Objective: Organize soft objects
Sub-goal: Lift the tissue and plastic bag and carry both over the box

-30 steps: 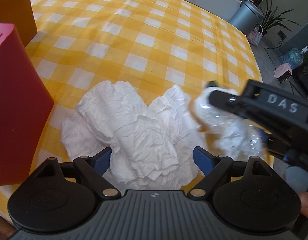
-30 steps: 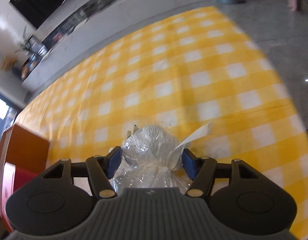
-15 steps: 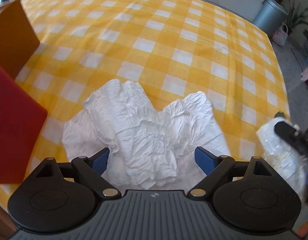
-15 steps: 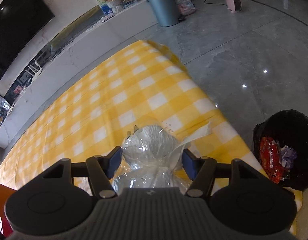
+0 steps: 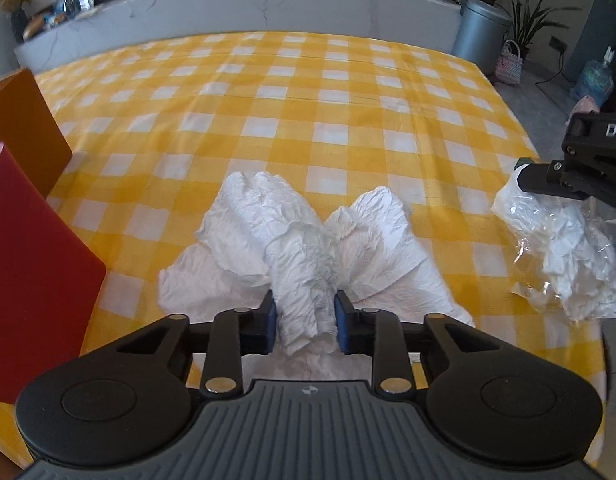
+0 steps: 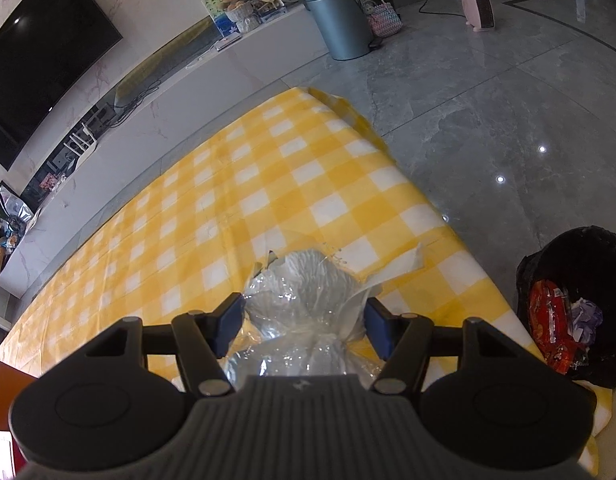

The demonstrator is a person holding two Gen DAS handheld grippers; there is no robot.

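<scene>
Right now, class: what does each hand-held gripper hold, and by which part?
Left hand-held gripper, jaws closing: crumpled white paper, by its near middle fold. Right hand-held gripper: clear plastic bag, across its bunched middle.

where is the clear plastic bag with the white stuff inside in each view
Left wrist view: the plastic bag hangs at the right edge, beyond the table's corner, held by the right gripper.
Right wrist view: the bag sits bottom centre, between the gripper's blue pads.
Shared landmark: the grey bin, top right in the left view, top centre in the right view.
</scene>
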